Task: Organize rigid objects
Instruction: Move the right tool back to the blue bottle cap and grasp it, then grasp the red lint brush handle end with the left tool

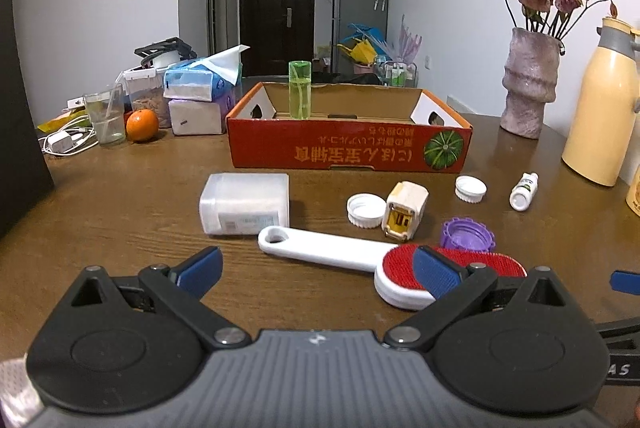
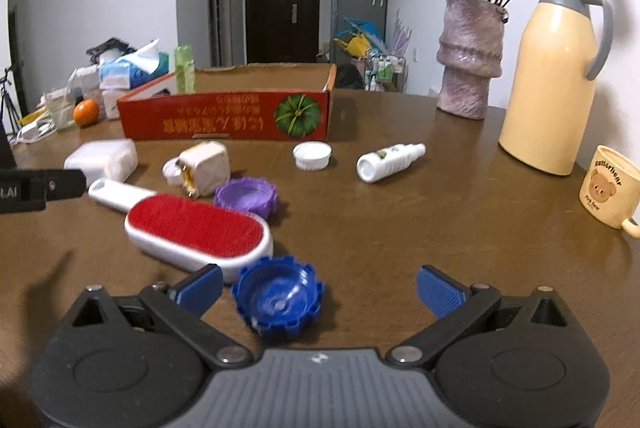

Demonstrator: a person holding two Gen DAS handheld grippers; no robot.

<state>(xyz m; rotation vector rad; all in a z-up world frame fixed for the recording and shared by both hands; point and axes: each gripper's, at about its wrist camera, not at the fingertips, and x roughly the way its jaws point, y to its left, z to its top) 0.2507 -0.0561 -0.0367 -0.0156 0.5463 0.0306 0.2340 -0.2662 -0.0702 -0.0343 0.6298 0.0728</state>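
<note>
Gaping wide and empty, both hand-held grippers, left (image 1: 318,270) and right (image 2: 320,286), face bare table (image 2: 420,228).

Red-bristled white brush (image 2: 198,230), blue cap (image 2: 279,298), purple cap (image 2: 246,196), seemingly yellowed plug (image 1: 405,209).

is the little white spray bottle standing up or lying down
Lying down: the small white spray bottle rests on its side on the table, base toward the camera, nozzle pointing right.

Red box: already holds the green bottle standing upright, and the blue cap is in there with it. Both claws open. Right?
Not quite. The blue cap is not in the red box; the right wrist view shows it on the table, between the open fingers of the right claw. The rest holds: the green bottle stands upright in the box, and the left claw is open too.
</note>
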